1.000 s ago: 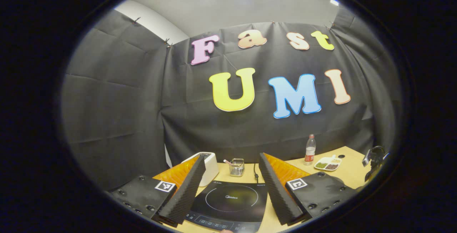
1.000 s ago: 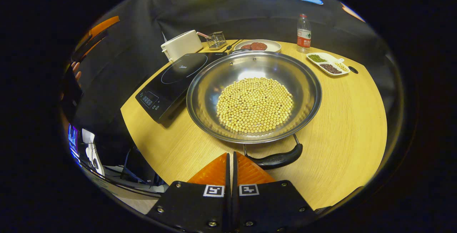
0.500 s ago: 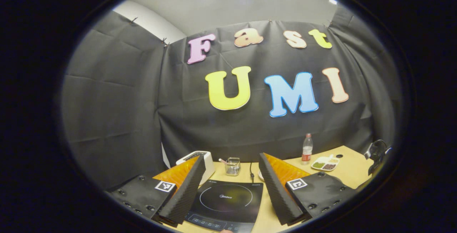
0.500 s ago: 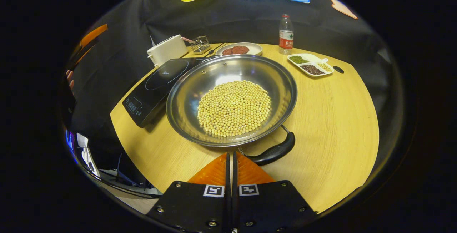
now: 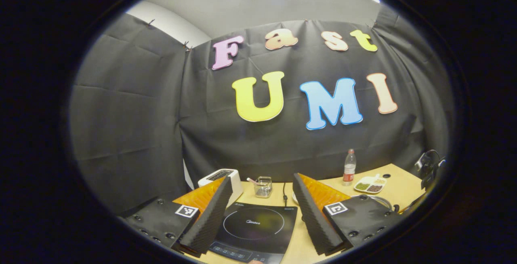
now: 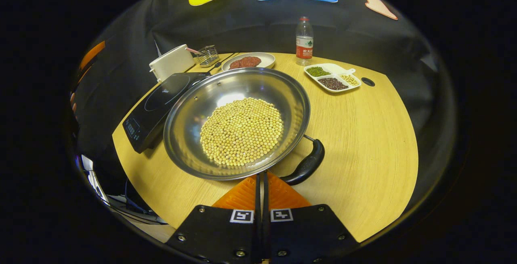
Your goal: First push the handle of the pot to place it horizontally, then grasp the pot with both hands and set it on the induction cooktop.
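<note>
Two fingers of the right gripper (image 6: pixel 262 179) press together at the pot's (image 6: pixel 190 110) near rim, beside its handle (image 6: pixel 307 165); left gripper (image 5: pixel 262 215) spread above the cooktop (image 5: pixel 254 227); pot right of the cooktop.

Wide, shallow stainless-steel pot (image 6: pixel 190 134), round and polished, holding a flat heap of pale yellow soybeans (image 6: pixel 241 130), standing upright on the wooden table with its left rim over the cooktop's near corner. Curved black loop handle (image 6: pixel 307 164) on two wire stems, at the pot's near-right rim. Flat black glass induction cooktop (image 6: pixel 155 100) with ring marking and front control strip, lying just left of the pot; also (image 5: pixel 253 228)
</note>
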Demonstrator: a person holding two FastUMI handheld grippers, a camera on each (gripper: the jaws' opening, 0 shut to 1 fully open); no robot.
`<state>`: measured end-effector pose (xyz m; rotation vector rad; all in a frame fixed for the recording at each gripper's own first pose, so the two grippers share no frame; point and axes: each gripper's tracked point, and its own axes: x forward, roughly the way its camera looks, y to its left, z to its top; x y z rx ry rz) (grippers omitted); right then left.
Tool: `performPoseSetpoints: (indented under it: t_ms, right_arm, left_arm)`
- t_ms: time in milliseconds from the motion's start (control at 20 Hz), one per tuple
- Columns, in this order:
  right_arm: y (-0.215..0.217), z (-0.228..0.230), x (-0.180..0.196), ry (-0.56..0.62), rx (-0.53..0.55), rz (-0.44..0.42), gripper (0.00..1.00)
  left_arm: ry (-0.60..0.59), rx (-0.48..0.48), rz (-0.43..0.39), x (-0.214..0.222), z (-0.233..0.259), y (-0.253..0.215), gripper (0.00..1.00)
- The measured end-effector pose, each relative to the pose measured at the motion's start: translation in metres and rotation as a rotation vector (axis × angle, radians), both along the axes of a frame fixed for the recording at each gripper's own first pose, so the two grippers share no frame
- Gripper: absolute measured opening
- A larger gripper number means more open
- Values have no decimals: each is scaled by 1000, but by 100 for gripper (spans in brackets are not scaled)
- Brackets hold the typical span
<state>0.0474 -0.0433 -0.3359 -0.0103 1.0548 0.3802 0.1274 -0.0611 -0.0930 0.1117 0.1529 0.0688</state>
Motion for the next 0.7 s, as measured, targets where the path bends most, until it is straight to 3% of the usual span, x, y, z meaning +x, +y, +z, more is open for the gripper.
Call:
performPoseSetpoints:
  t_ms: [350,500,550,600,700]
  right_arm:
    - [-20,-5,30,-18,-27,-15,1]
    - [-29,-3,44,-65,-58,-22,1]
    - [-29,-1,45,-73,-57,-27,1]
    - [-30,2,45,-79,-53,-33,1]
    - [-36,9,47,-100,-45,-54,1]
  left_arm:
    - [19,5,34,5,-15,1,93]
    - [31,4,42,7,-22,0,93]
    - [38,1,43,8,-25,0,100]
    - [45,-3,41,9,-28,0,100]
    - [67,-21,9,13,-37,-6,100]
